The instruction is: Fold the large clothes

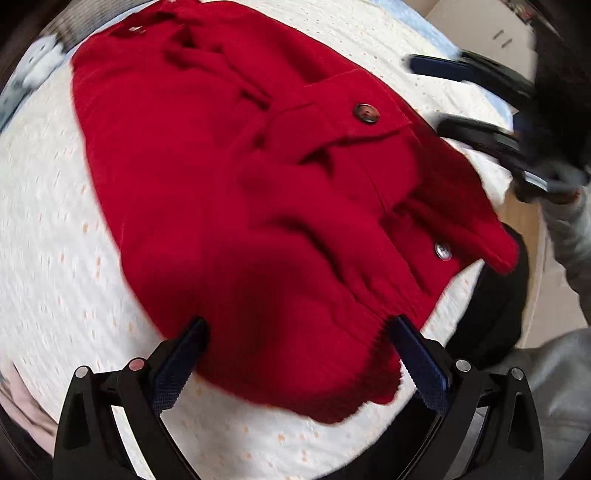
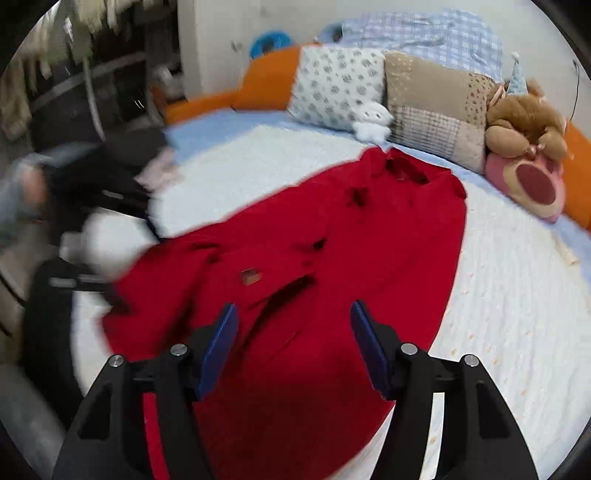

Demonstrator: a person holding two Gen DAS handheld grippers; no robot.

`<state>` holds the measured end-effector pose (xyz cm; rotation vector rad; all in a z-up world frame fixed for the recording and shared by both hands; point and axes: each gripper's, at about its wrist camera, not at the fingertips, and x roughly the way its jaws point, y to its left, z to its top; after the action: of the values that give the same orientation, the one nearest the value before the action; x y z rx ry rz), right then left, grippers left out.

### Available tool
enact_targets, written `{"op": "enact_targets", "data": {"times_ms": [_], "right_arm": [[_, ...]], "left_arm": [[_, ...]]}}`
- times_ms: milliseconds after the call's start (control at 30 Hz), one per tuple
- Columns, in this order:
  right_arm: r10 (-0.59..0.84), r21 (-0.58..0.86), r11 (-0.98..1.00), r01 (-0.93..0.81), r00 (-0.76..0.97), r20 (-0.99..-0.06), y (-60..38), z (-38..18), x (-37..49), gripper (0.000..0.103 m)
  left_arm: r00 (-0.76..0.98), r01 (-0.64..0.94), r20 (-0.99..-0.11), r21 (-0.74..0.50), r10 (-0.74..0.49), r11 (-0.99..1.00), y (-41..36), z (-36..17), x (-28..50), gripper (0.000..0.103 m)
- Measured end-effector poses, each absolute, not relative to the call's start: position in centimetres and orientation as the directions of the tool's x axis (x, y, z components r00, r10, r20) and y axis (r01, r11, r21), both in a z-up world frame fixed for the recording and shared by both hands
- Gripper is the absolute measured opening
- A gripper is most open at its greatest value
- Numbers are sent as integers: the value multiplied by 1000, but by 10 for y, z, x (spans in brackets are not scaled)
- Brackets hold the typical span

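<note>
Red coat spread rumpled on white bedspread, brown buttons showing, both claws gaping, holding nothing

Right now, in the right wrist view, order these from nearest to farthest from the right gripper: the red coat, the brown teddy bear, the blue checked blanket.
1. red coat, spread on the bed right under and ahead of the open right gripper.
2. brown teddy bear, far right, against the pillows.
3. blue checked blanket, top of the view, behind the pillows.
</note>
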<state>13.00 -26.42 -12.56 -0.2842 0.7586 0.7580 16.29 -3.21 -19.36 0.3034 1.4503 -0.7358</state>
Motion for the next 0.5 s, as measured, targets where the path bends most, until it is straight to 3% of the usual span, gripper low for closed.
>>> {"op": "enact_targets", "data": {"times_ms": [67,267,400,500], "right_arm": [[529,59,663,-746,411,-743,-242,-136,132,59],[652,354,391,-850,-16,-758,-182,-156,77,56],[608,345,393,-852,-40,-793,-173,-164,58,56],[657,423,446,-789,-33,-753,-203,-152,66,55]], "left_arm": [[-43,587,-954,-265,-297,765,-15,-189,159,100],[30,444,-927,-323,-374,836,48,-172,171,100],[70,373,-869,-433,-490,820,67,-159,185,100],[96,372,-831,-481,-548,794,61,-157,193,100]]}}
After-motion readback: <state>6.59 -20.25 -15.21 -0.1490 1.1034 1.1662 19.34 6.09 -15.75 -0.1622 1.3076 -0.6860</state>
